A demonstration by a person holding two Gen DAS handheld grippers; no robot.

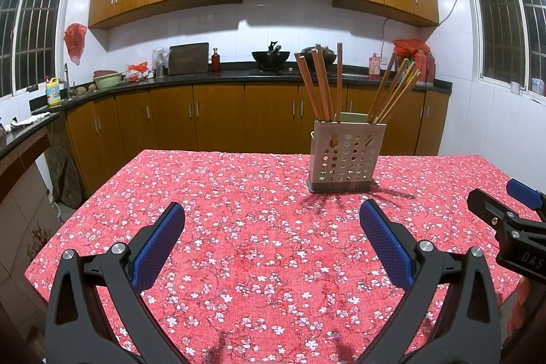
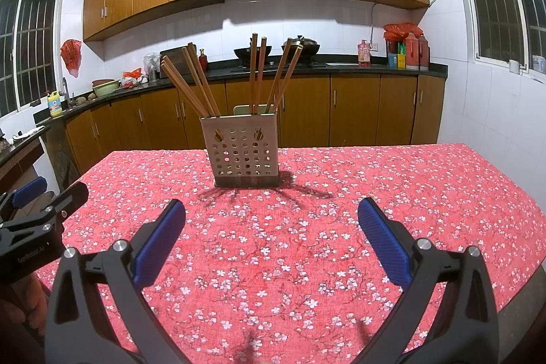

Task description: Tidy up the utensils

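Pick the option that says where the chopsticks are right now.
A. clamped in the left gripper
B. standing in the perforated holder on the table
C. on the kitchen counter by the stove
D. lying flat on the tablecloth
B: the chopsticks stand leaning in the perforated holder on the red floral tablecloth, while the left gripper and right gripper are both open and hold nothing.
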